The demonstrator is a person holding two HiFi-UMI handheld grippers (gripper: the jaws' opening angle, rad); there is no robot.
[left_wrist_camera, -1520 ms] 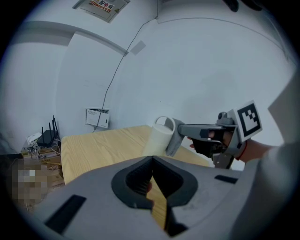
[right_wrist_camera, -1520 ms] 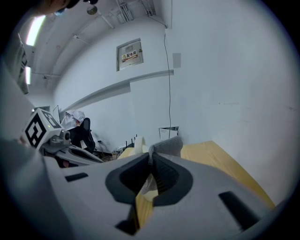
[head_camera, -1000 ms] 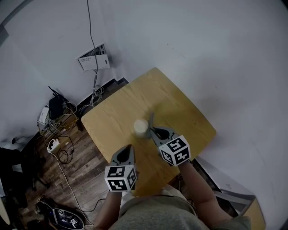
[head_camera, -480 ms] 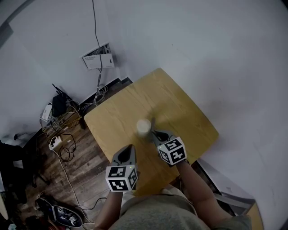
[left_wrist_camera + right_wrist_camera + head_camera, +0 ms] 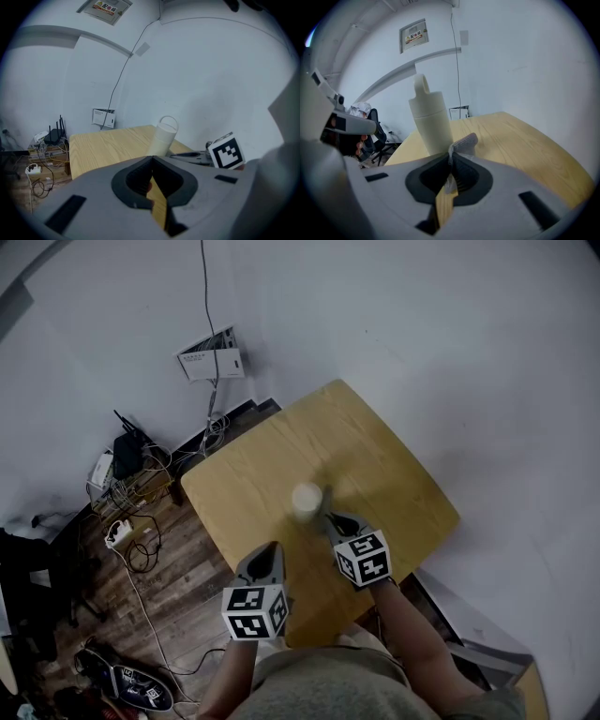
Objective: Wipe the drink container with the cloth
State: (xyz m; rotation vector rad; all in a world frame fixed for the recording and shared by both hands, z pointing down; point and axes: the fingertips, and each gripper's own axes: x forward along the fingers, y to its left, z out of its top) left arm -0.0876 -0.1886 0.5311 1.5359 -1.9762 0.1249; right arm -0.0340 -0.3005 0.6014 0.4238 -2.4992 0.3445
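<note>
A cream drink container point(image 5: 306, 500) point(image 5: 431, 123) point(image 5: 164, 136) with a loop handle on its lid stands upright near the middle of the wooden table point(image 5: 384, 456). My right gripper point(image 5: 334, 520) point(image 5: 451, 157) is shut on a small grey cloth point(image 5: 462, 143), whose free end sticks up beside the container's base. My left gripper point(image 5: 271, 553) point(image 5: 151, 165) is shut with nothing in it, over the table's near edge, apart from the container.
The table stands in a corner of white walls point(image 5: 450, 343). Left of it, on the wooden floor point(image 5: 178, 587), lie cables, a power strip point(image 5: 120, 532) and routers point(image 5: 127, 456). Shoes point(image 5: 127, 685) lie at the lower left.
The whole view has shifted slightly. My right gripper has drawn a little back toward me with the cloth, away from the container's side. The left gripper keeps its place.
</note>
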